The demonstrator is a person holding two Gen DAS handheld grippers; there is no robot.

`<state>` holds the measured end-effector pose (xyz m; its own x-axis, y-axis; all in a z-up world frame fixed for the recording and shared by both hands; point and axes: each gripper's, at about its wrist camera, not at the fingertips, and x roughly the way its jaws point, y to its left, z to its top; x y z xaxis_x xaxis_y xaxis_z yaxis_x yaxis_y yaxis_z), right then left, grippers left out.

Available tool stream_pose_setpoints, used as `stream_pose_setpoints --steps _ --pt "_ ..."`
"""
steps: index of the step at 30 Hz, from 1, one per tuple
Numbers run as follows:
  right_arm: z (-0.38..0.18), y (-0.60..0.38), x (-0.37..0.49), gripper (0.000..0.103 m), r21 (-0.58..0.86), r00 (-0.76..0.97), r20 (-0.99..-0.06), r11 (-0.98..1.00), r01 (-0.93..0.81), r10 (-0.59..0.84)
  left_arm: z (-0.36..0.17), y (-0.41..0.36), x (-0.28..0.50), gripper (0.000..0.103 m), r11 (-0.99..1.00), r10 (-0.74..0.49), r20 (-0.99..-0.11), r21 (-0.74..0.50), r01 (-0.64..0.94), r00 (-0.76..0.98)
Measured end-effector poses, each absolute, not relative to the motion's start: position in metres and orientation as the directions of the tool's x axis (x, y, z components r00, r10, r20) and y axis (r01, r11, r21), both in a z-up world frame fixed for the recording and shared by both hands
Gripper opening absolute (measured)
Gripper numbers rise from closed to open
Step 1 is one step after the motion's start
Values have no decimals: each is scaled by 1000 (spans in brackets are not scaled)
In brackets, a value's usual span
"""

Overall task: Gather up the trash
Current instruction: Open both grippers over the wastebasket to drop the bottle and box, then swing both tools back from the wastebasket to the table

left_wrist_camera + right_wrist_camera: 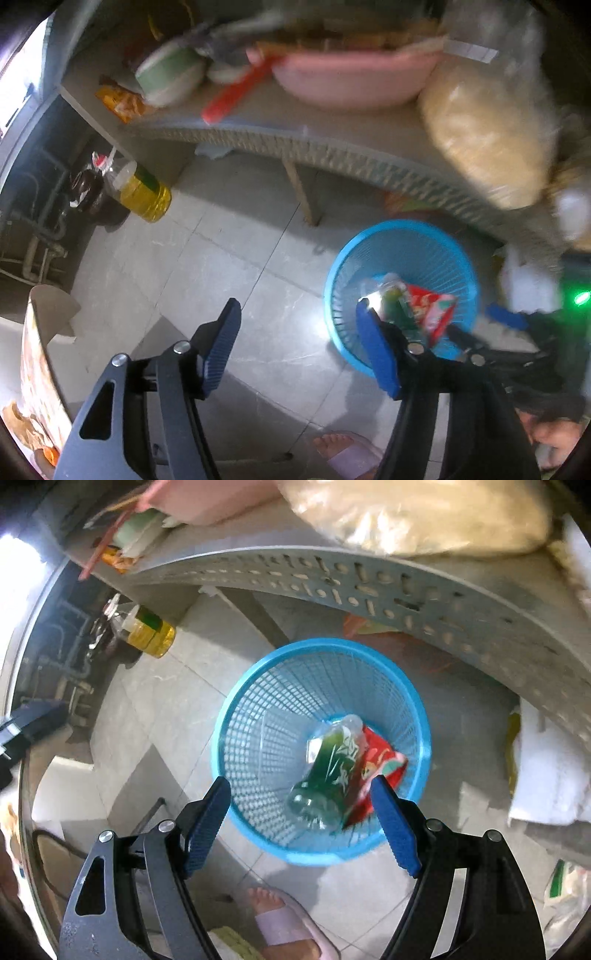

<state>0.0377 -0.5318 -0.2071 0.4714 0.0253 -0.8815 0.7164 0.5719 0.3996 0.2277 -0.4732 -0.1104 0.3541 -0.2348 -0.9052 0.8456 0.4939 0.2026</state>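
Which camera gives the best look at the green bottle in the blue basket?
The right wrist view: the green bottle lies unobstructed in the blue basket. In the left wrist view the bottle is blurred and partly hidden behind a gripper finger.

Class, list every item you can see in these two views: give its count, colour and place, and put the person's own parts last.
basket: one, blue, on floor by shelf
bottle: one, green label, inside basket
wrapper: one, red, inside basket beside bottle
oil jug: one, yellow, on floor under shelf
basin: one, pink, on shelf
sack: one, beige, on shelf
bowl: one, green and white, on shelf
foot: one, in pale slipper
left tongs: open, empty
right tongs: open, above basket
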Motion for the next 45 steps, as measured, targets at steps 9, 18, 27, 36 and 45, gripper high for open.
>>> stream_pose_setpoints --steps 9,18,27,36,45 --pt "-120 -449 8 90 299 519 -850 728 617 -90 14 -344 181 78 550 -499 -793 22 835 350" --pt "-33 -392 8 95 151 592 -776 847 510 -218 59 -174 144 81 689 -565 -688 -90 719 455" --pt "29 -313 26 95 -30 662 -684 918 395 -307 58 -17 110 83 867 -447 -666 -158 473 597" --pt "57 -224 51 95 11 739 -669 993 115 -78 64 102 70 83 944 -320 -663 -163 287 676" --pt "51 -139 88 95 129 669 -724 986 -108 168 32 144 56 83 951 -309 -696 -242 194 648"
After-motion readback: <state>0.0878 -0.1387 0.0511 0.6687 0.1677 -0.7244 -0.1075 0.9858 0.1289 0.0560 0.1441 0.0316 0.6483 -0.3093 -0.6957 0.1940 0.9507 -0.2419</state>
